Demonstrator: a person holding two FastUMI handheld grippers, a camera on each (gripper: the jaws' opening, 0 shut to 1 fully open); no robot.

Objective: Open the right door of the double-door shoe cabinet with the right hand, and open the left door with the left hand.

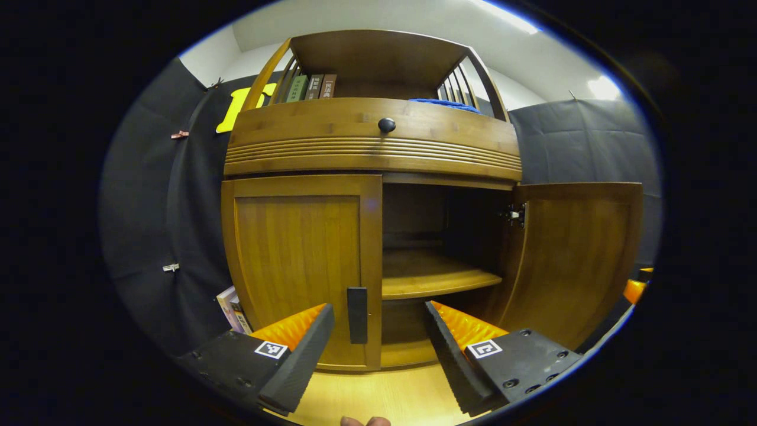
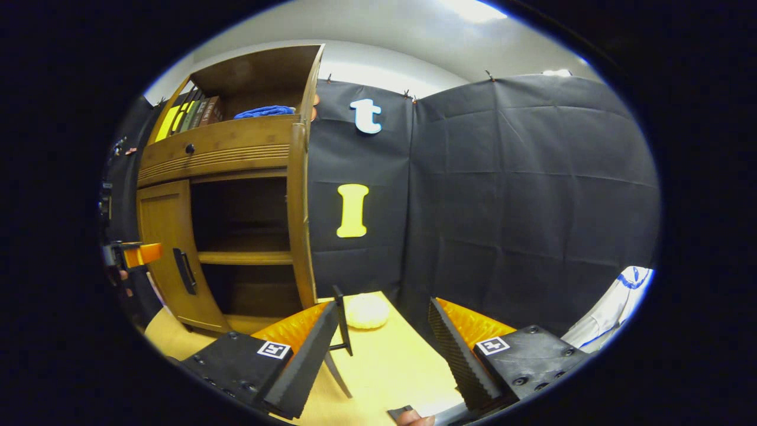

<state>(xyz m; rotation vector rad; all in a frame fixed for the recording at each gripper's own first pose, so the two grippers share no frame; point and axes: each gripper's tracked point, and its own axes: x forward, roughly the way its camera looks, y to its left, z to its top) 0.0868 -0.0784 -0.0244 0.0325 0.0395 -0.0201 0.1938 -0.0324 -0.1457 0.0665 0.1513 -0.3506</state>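
Observation:
The wooden shoe cabinet (image 1: 372,142) fills the left gripper view. Its left door (image 1: 295,260) is closed, and the black bar handle (image 1: 356,315) stands between my left gripper's (image 1: 378,340) open fingers, nearer the left one, untouched. The right door (image 1: 573,260) is swung wide, baring an empty shelf (image 1: 432,275). In the right gripper view that door (image 2: 298,219) shows edge-on, its black handle (image 2: 341,319) just beside the left finger (image 2: 301,349) of my open right gripper (image 2: 381,343). The closed left door (image 2: 165,248) and an orange finger of the left gripper (image 2: 143,254) lie far left.
Books (image 1: 311,87) and a blue cloth (image 1: 449,105) sit on the cabinet's top shelf above a drawer with a round knob (image 1: 387,125). More books (image 1: 232,309) lean at the cabinet's lower left. A round cream object (image 2: 366,311) rests on the yellow surface (image 2: 390,367). White clothing (image 2: 615,307) shows at far right.

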